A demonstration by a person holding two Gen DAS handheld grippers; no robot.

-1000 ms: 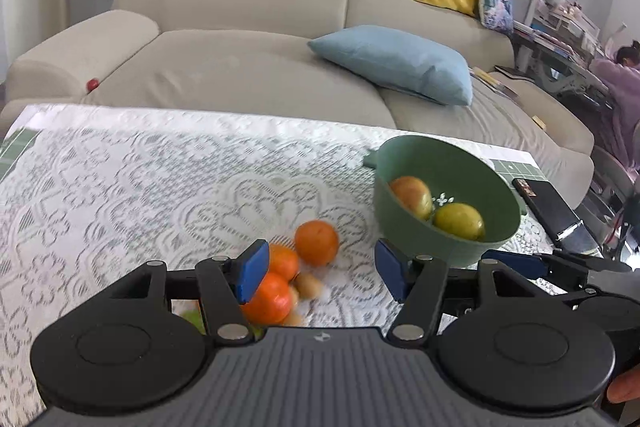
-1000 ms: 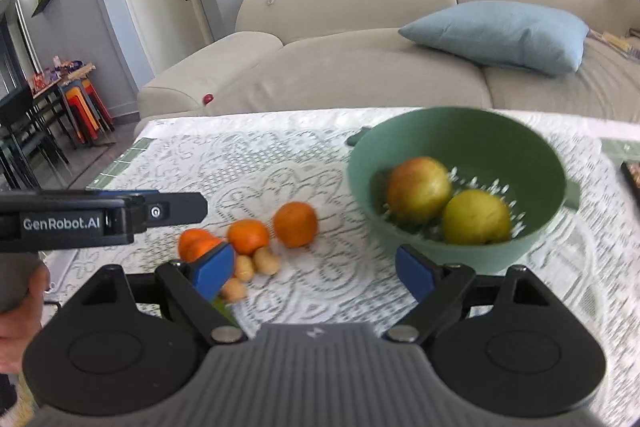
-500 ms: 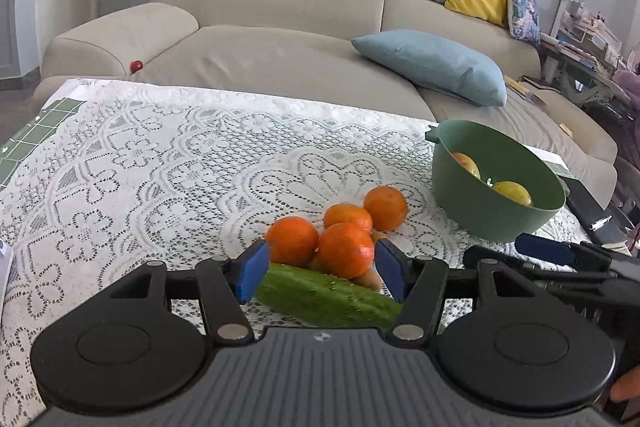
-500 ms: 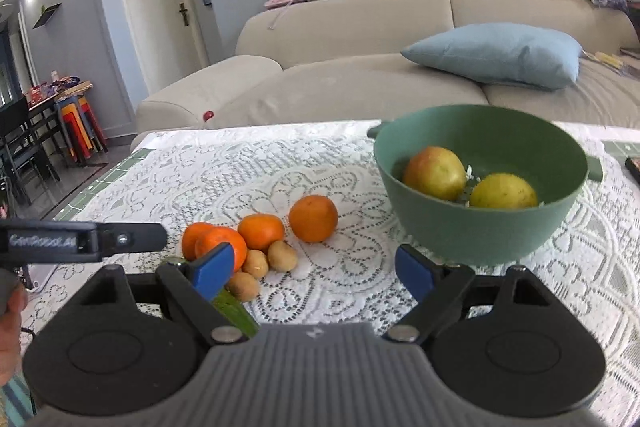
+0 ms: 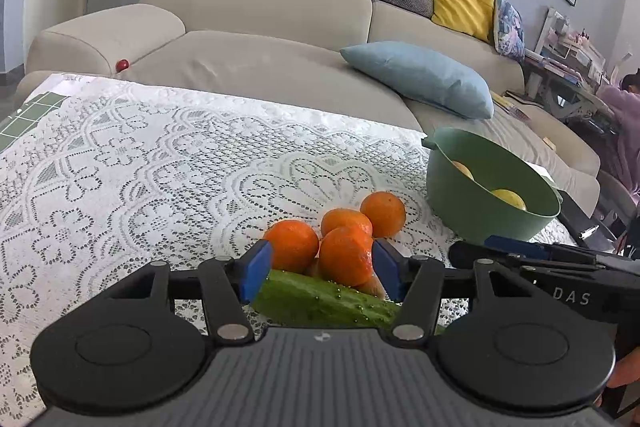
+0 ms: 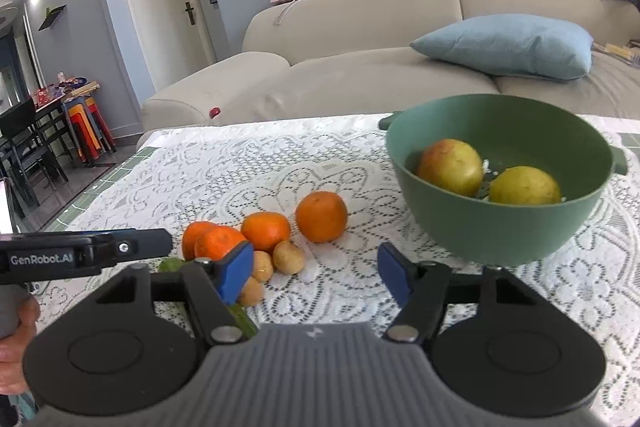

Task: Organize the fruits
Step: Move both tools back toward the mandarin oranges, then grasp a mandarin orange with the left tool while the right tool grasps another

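Several oranges (image 5: 383,213) lie in a cluster on the lace cloth, with a cucumber (image 5: 320,301) just in front of them. My left gripper (image 5: 322,269) hovers low over the cucumber, and its jaws are closing. Two oranges (image 5: 346,255) sit between its blue pads (image 5: 258,269), with no clear pressing. My right gripper (image 6: 315,273) is also closing, with only bare cloth between its pads (image 6: 394,275). From its view the oranges (image 6: 321,216) and three small brown fruits (image 6: 288,257) lie ahead to the left. The green bowl (image 6: 500,239) ahead to the right holds an apple (image 6: 450,167) and a yellow-green fruit (image 6: 524,185).
A beige sofa (image 5: 256,3) with a blue cushion (image 5: 420,77) runs along the table's far edge. A dark flat device (image 5: 580,223) lies beyond the bowl at the right. A person in purple (image 5: 624,115) sits at far right. Dining chairs (image 6: 24,147) stand at left.
My left gripper has dropped toward the orange cluster, and the cucumber now shows under its fingers. Both pairs of pads stand closer together. The right gripper has sunk toward the cloth.
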